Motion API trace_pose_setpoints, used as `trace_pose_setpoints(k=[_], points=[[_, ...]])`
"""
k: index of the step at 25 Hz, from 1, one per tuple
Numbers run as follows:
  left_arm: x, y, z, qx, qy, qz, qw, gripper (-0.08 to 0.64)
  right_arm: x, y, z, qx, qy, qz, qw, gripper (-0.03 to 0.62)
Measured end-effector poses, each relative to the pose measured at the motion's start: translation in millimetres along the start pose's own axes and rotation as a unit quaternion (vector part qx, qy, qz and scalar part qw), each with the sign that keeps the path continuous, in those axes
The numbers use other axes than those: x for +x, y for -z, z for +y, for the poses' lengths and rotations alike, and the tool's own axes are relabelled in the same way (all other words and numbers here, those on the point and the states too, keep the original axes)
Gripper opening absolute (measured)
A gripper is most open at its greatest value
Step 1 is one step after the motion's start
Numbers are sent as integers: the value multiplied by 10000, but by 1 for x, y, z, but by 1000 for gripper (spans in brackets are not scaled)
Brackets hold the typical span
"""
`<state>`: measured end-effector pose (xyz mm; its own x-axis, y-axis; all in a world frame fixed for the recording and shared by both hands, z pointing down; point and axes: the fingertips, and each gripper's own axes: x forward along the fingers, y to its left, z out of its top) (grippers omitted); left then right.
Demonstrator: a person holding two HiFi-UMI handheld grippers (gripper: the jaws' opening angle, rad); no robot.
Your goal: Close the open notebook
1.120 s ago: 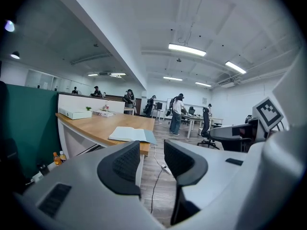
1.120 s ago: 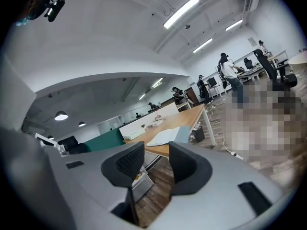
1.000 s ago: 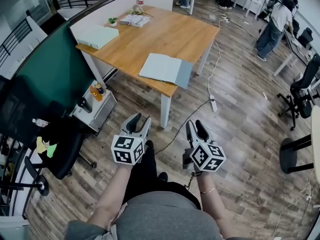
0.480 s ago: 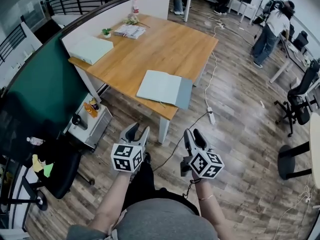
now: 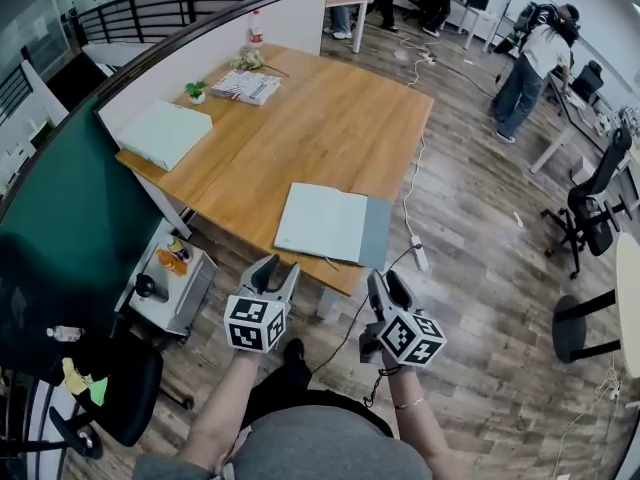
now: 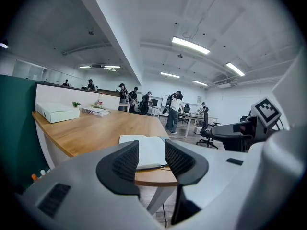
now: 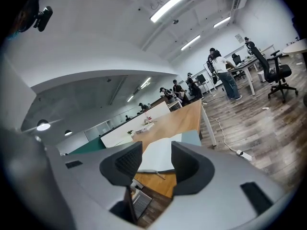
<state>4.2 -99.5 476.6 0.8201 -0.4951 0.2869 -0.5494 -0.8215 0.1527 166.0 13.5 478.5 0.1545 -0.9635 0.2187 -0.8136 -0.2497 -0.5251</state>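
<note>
A wooden table [image 5: 310,128] is seen, and an open notebook [image 5: 330,223] is laid at its near edge. Well apart from the notebook, at the far left side, a white box [image 5: 163,134], a small potted plant [image 5: 196,90], a stack of books [image 5: 243,86] and a bottle [image 5: 257,28] are placed.

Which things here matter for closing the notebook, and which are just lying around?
For the job: open notebook on the table; left gripper and right gripper, jaws just opening wider, nothing between them.
Lying about: white box, stacked booklets, small plant, bottle, power strip.
</note>
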Motion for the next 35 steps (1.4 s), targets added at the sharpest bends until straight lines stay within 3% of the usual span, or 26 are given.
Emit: trace_pose_setpoints(k=[11, 18, 35], points=[[60, -28, 37, 225, 506, 130, 9984, 161, 54, -21, -5, 173, 488, -231, 9984, 181], [82, -27, 45, 183, 780, 223, 9965, 161, 66, -22, -10, 247, 746, -335, 9963, 179], [110, -24, 41, 240, 936, 417, 9944, 161, 70, -29, -37, 369, 1019, -303, 9936, 186]])
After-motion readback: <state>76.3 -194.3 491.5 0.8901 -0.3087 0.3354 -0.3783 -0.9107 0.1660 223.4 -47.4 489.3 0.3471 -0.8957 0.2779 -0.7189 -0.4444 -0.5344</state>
